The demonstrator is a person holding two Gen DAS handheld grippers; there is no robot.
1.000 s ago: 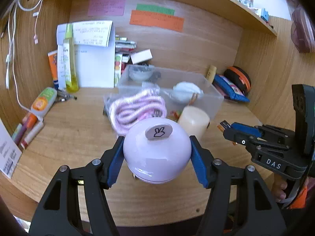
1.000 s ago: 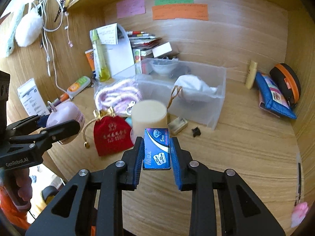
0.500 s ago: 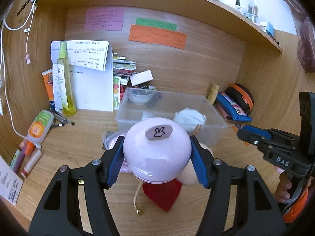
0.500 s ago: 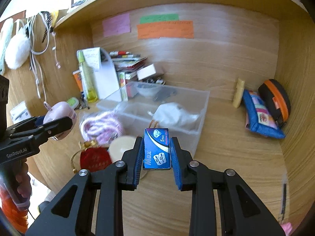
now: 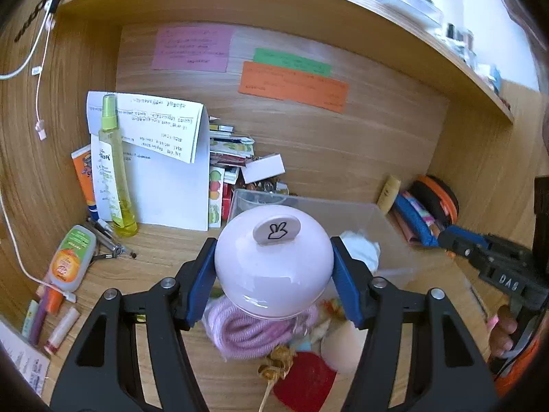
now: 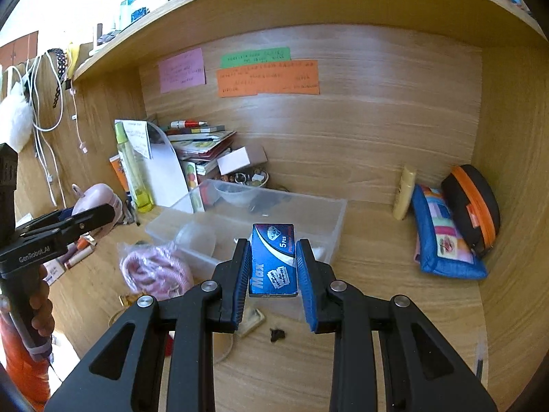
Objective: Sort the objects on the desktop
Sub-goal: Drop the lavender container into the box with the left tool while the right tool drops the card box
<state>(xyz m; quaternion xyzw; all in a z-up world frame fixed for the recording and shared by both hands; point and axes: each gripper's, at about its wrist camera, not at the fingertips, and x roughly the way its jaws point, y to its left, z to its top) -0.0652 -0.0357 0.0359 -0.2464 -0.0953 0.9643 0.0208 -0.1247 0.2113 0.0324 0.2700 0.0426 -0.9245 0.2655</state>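
Glossy pink round plastic gadget (image 5: 273, 261), frame centre, clamped across its widest part by left gripper (image 5: 273, 274), looks slippery; right gripper (image 6: 272, 267) pinches light stiff blue cardboard box (image 6: 273, 259) by its sides.

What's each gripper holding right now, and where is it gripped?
Left gripper: round pink gadget, pinched across its widest sides. Right gripper: small blue box, clamped on its long side faces.
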